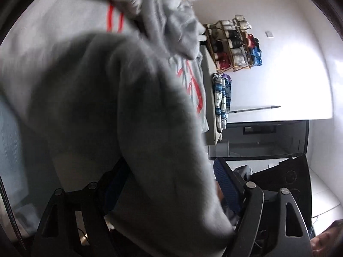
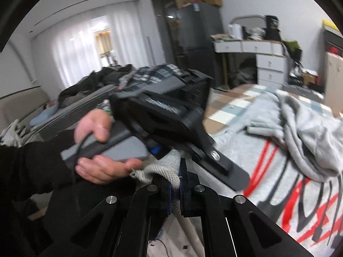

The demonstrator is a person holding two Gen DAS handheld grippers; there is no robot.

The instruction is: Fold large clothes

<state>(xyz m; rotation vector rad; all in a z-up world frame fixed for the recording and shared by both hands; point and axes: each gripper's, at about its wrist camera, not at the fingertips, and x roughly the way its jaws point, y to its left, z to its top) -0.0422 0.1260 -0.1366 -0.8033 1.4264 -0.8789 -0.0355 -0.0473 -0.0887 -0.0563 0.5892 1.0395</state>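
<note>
Two grippers, one grey hoodie [image 2: 285, 141] spread on bed. Right gripper [image 2: 174, 189] clamped on its ribbed hem; left gripper [image 1: 169, 194] open around sleeve. Risk: sleeve slides free, fold skews.

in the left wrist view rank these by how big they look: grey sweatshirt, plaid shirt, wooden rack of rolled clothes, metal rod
1. grey sweatshirt, fills most of the frame, partly because it is right at the lens
2. wooden rack of rolled clothes
3. plaid shirt, close to the rack, so this order is unsure
4. metal rod, long but thin
</note>
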